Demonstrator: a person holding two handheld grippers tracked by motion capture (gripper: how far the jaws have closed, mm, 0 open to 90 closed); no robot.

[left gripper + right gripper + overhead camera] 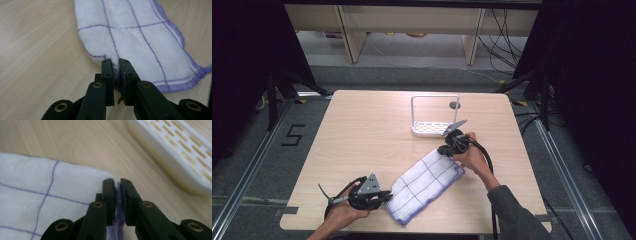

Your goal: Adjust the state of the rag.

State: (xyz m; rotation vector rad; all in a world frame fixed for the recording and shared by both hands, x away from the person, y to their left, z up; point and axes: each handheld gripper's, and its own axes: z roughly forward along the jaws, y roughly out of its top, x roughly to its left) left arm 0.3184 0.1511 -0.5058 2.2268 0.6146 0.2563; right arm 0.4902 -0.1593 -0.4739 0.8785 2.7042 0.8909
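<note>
The checked cloth (427, 185) is clamped at opposite ends by left gripper (384, 196) and right gripper (447, 150) jaws, apparently for lifting it taut near the white rack (434, 128).

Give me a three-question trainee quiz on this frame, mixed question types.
1. True or false: the left gripper is shut on the edge of the white cloth with purple grid lines.
2. What does the right gripper pinch? A) the rack's frame B) a corner of the cloth C) a cable
3. What stands on the wooden table beyond the cloth?

Key: 1 true. 2 B. 3 a white rack with a slotted base and an upright frame.
</note>
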